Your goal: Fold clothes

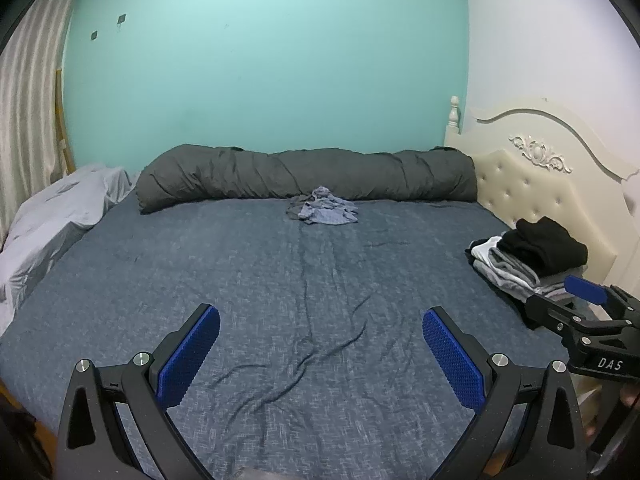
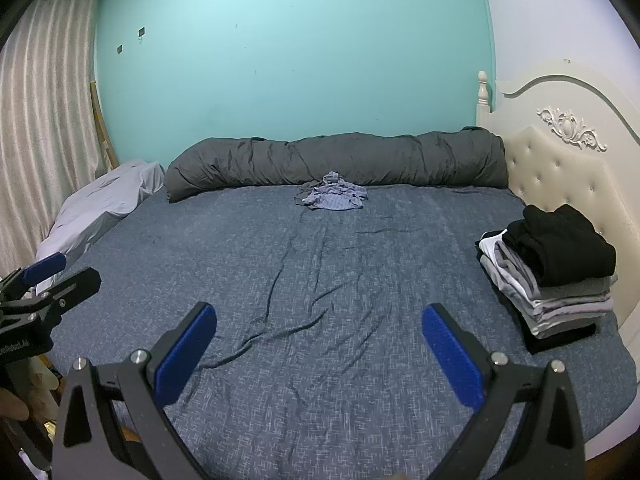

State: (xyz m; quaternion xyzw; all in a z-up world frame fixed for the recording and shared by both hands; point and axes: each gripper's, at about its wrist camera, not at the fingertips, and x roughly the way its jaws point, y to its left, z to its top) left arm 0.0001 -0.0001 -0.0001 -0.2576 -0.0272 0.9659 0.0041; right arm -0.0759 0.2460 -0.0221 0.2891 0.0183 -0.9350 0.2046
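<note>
A crumpled blue-grey garment (image 1: 322, 211) lies on the far side of the bed, against the rolled dark grey duvet (image 1: 304, 176); it also shows in the right wrist view (image 2: 333, 197). A stack of folded clothes (image 1: 532, 258) with a black piece on top sits at the right by the headboard, also in the right wrist view (image 2: 554, 268). My left gripper (image 1: 320, 324) is open and empty over the near part of the bed. My right gripper (image 2: 319, 322) is open and empty, beside the left one.
The bed has a wrinkled blue sheet (image 1: 280, 288). A cream tufted headboard (image 2: 560, 168) stands at the right. A light grey pillow (image 1: 60, 216) lies at the left by the curtain (image 2: 44, 120). A teal wall is behind.
</note>
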